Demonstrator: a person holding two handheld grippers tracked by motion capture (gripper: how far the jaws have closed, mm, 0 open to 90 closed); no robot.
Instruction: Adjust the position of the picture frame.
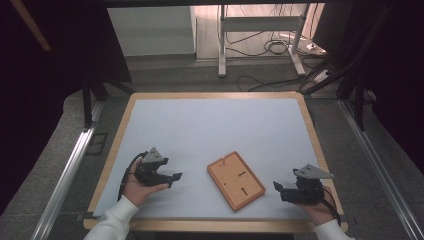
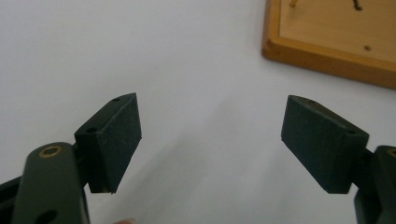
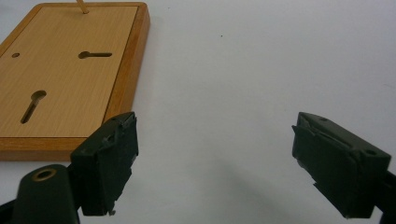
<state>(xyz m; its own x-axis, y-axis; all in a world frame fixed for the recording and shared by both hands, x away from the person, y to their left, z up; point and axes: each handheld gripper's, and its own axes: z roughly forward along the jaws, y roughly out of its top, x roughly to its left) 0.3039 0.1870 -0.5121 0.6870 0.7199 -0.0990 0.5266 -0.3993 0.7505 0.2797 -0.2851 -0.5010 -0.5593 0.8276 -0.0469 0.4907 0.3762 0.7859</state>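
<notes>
Wooden board: a flat, light-brown board [image 1: 236, 180] with a raised rim lies on the white table [image 1: 210, 130], turned at an angle, in the near half and a little right of the middle.
Board's face: two keyhole-shaped slots and a small round hole show in the right gripper view [image 3: 70, 70]; a thin peg stands at its far edge.
Left gripper [image 1: 175, 177]: held low over the table, left of the board and apart from it, pointing right toward it.
Left hand [image 1: 137, 187]: comes in from the bottom edge in a white sleeve [image 1: 112, 222], palm wrapped under the gripper body, forearm slanting up and to the right.
Left jaws: spread wide, nothing between them but bare table; in the left gripper view the board's corner [image 2: 327, 42] lies beyond and to the upper right.
Right gripper [image 1: 276, 187]: held low near the table's near right corner, pointing left toward the board, close to its near end but not touching.
Right hand [image 1: 317, 205]: enters at the bottom right, curled around the rear of the gripper, wrist angled inward.
Right jaws: spread wide and empty; in the right gripper view one jaw stands just in front of the board's near edge.
Grey plates: a three-cornered plate sits on top of each gripper.
Cables: a black cable trails from each gripper past the wrist.
</notes>
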